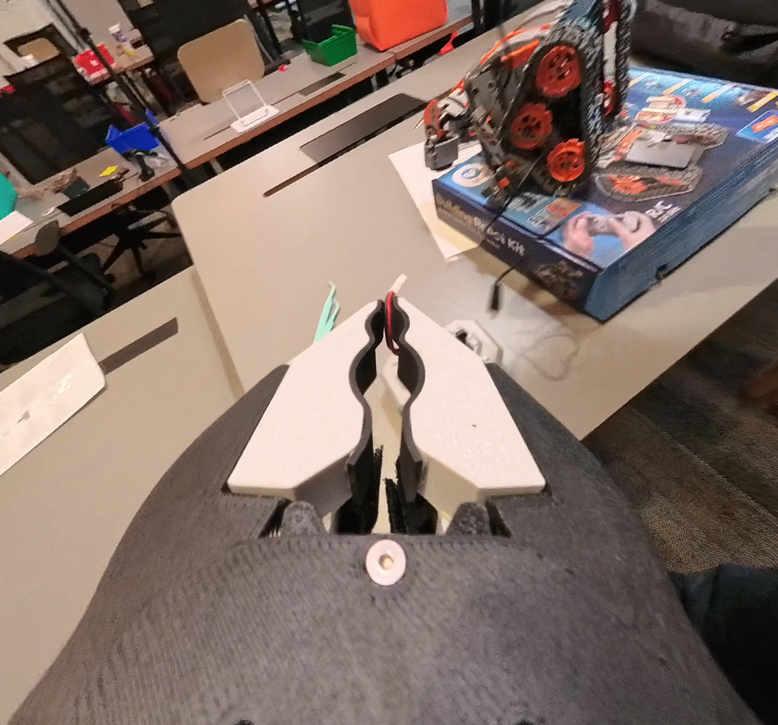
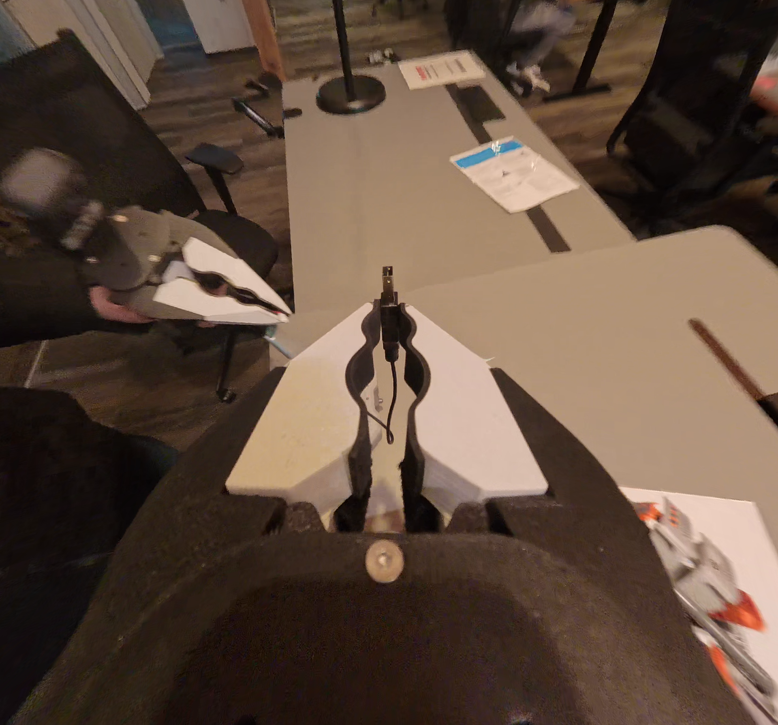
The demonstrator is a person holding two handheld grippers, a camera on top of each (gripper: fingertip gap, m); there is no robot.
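Observation:
My left gripper (image 1: 388,305) is shut on a thin red and black wire (image 1: 389,326) with a small white connector (image 1: 398,283) sticking out past the tips. It hovers above the grey table (image 1: 337,233). A tracked toy robot with orange wheels (image 1: 543,115) stands on a blue kit box (image 1: 631,216) to the right. My right gripper (image 2: 388,307) is shut on a black plug (image 2: 388,305) whose thin black cable (image 2: 393,401) loops back between the fingers. The left gripper also shows in the right wrist view (image 2: 282,315), held by a hand at the left, shut.
A mint green tool (image 1: 328,313) and a small grey part (image 1: 475,338) lie near the left tips. A loose black cable end (image 1: 494,296) hangs off the box. A lamp base (image 2: 350,94) and papers (image 2: 515,172) sit on the far table. A booklet (image 2: 715,599) lies bottom right. Chairs stand around. The left gripper's tips are roughly 15 cm from the right gripper's.

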